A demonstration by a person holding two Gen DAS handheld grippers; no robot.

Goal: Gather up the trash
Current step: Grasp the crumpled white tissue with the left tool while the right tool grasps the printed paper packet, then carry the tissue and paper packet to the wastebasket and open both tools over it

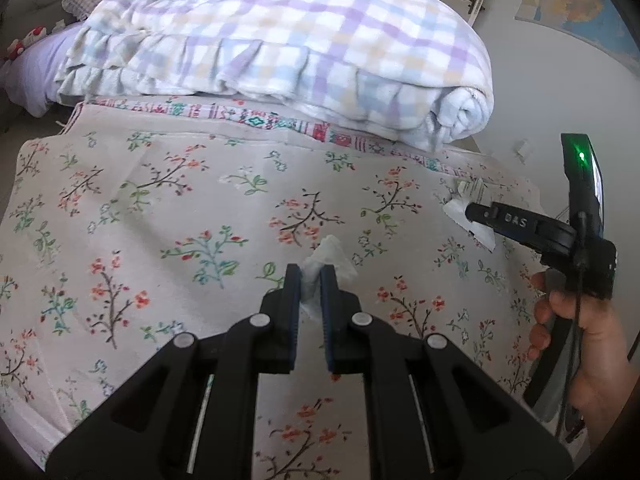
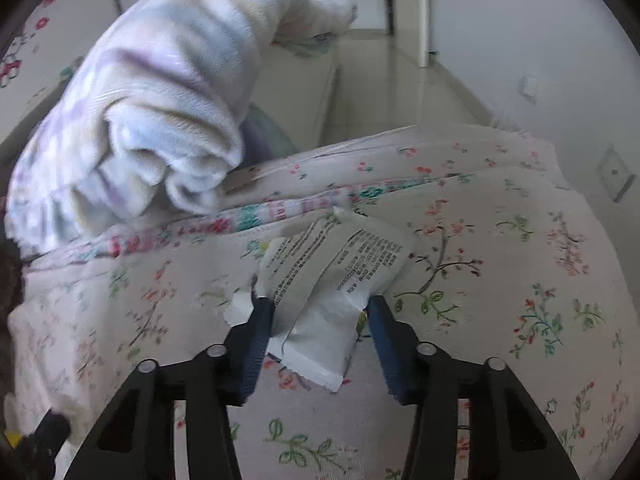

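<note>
Wrapper (image 2: 336, 280) near bedspread (image 2: 500, 280) edge; wall close.

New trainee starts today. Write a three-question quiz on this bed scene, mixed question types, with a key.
1. True or false: the left gripper is shut on a crumpled tissue.
2. The printed wrapper lies: A) under the rolled blanket; B) between the right gripper fingers; C) on the floor.
3. What pattern covers the bedspread?

Key: 1. True. 2. B; the pads do not clearly press it. 3. Flowering sprigs.
</note>
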